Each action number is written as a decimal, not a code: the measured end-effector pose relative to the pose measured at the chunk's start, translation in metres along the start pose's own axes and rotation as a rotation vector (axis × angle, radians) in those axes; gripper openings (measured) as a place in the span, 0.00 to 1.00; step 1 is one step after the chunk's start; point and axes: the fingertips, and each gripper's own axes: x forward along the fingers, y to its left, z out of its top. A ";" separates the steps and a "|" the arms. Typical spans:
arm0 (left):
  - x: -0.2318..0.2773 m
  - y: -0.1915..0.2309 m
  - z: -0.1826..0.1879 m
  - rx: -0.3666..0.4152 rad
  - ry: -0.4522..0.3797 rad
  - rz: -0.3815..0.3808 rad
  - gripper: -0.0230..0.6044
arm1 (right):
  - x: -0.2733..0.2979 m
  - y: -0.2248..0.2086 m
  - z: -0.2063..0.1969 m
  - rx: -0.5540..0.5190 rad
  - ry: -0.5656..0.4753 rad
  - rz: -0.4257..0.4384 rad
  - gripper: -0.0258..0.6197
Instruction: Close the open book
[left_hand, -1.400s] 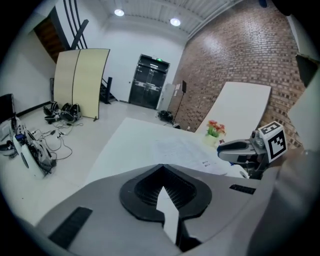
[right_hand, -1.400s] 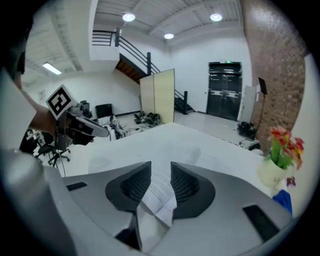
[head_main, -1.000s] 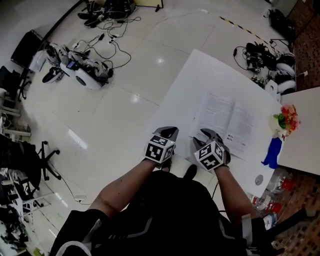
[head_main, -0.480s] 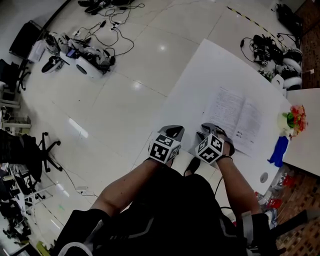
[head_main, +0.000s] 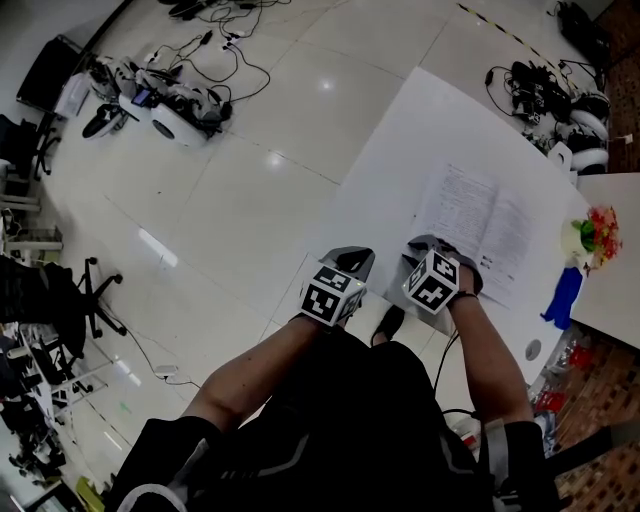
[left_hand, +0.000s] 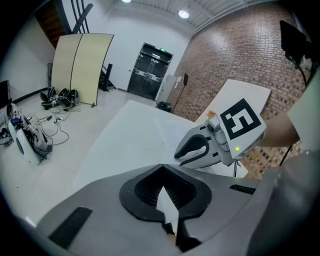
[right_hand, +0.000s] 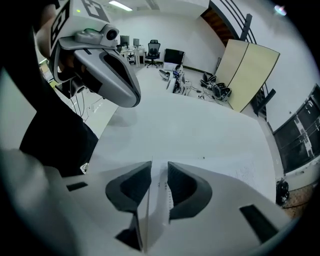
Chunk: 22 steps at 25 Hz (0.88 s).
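The open book (head_main: 485, 225) lies flat on the white table (head_main: 420, 130), showing two printed pages. My right gripper (head_main: 428, 256) points steeply down at the book's near left corner. In the right gripper view the jaws (right_hand: 159, 167) are closing with a gap still between them. The left page's edge (right_hand: 156, 205) stands in that gap, with no pad pressing on it. My left gripper (head_main: 352, 262) hovers over the table's near edge, left of the book. Its tips (left_hand: 162, 170) meet with nothing between them. The right gripper (left_hand: 200, 150) also shows in the left gripper view.
A flower vase (head_main: 597, 232), a blue object (head_main: 562, 295) and a small round thing (head_main: 532, 350) sit at the table's right end. Cables and devices (head_main: 170, 100) lie on the floor to the left, near an office chair (head_main: 85, 300).
My right gripper has tipped downward and sunk onto the book's near left corner. The left gripper has shifted slightly toward the table.
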 end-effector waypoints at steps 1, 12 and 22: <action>-0.001 -0.001 -0.001 -0.001 -0.003 -0.005 0.03 | 0.000 0.000 0.001 0.004 0.001 0.005 0.19; -0.003 -0.008 0.004 0.019 -0.032 -0.027 0.03 | -0.019 -0.011 0.002 0.188 -0.082 -0.061 0.05; 0.000 -0.028 0.029 0.064 -0.051 -0.069 0.03 | -0.091 -0.024 -0.003 0.344 -0.238 -0.322 0.05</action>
